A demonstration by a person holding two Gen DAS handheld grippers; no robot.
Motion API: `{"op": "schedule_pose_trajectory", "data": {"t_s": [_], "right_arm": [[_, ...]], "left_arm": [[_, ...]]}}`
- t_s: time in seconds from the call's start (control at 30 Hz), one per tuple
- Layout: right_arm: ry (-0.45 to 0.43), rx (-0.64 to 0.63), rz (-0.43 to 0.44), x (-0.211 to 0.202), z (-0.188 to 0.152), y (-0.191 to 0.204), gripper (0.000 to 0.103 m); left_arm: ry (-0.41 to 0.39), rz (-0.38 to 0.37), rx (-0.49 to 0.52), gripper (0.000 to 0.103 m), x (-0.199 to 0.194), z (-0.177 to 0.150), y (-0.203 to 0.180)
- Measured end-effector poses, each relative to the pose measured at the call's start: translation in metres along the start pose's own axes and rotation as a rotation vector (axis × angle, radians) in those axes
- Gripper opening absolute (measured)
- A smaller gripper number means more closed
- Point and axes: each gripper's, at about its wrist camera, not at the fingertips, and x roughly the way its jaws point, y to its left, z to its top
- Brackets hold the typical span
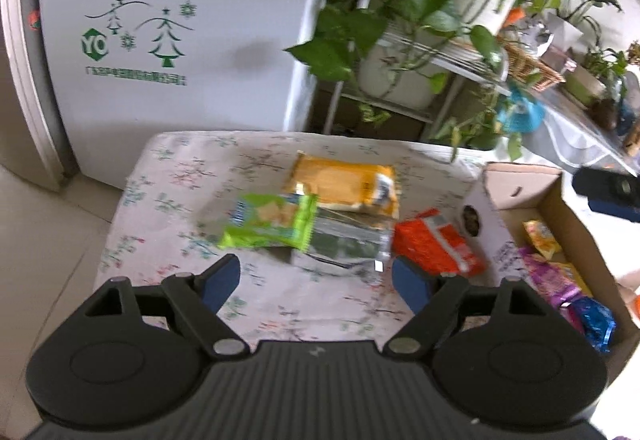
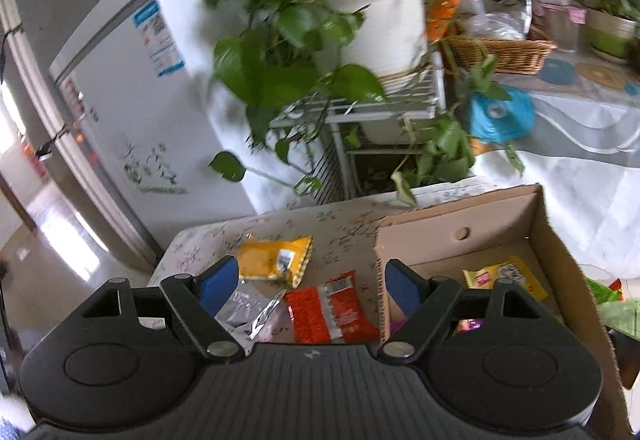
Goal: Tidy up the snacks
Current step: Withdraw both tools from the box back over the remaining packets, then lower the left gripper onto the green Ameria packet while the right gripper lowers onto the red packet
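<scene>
Snack packs lie on a small table with a flowered cloth [image 1: 168, 199]: a green cracker pack [image 1: 272, 222], a yellow pack [image 1: 344, 185], a silver-and-green pack [image 1: 348, 244] and an orange-red pack [image 1: 436, 244]. My left gripper [image 1: 316, 282] is open and empty just above the silver pack. A cardboard box [image 1: 576, 224] at the right holds several snacks. In the right wrist view my right gripper [image 2: 312, 286] is open and empty over the orange-red pack [image 2: 328, 310], with the yellow pack [image 2: 274, 260], silver pack [image 2: 248, 310] and box [image 2: 480, 224] around it.
A white fridge [image 1: 180, 39] stands behind the table. A metal rack with potted plants [image 1: 404, 51] stands behind the table at the right. Another cloth-covered table with a wicker basket [image 2: 500, 49] is at the far right. Tiled floor lies to the left.
</scene>
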Motion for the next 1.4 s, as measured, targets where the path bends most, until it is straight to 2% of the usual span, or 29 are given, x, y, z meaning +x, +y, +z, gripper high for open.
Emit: {"op": "schedule_pose_trajectory", "data": {"t_s": [0.27, 0.43, 0.77, 0.87, 1.07, 1.17, 1.27, 1.4], "right_arm": [[0.036, -0.115, -0.006, 0.029, -0.016, 0.025, 0.085], [0.060, -0.160, -0.038, 0.052, -0.031, 0.036, 0.085], [0.076, -0.181, -0.190, 0.102, -0.046, 0.041, 0.085], [0.081, -0.231, -0.244, 0.113, -0.051, 0.047, 0.085], [0.127, -0.250, -0.294, 0.130, -0.058, 0.049, 0.086], [0.173, -0.229, -0.278, 0.138, -0.061, 0.046, 0.089], [0.177, -0.259, -0.278, 0.141, -0.066, 0.049, 0.092], [0.182, -0.288, -0.227, 0.137, -0.070, 0.055, 0.092]], "left_arm": [[0.001, 0.043, 0.040, 0.084, 0.020, 0.016, 0.019], [0.008, 0.034, 0.006, 0.084, 0.042, 0.027, 0.030], [0.064, 0.021, -0.036, 0.084, 0.090, 0.037, 0.043], [0.083, -0.001, -0.048, 0.084, 0.101, 0.040, 0.043], [0.112, -0.002, -0.046, 0.084, 0.121, 0.041, 0.041], [0.114, 0.018, -0.045, 0.085, 0.127, 0.040, 0.044], [0.124, 0.049, -0.033, 0.084, 0.126, 0.040, 0.049], [0.155, 0.080, -0.034, 0.083, 0.127, 0.036, 0.063]]}}
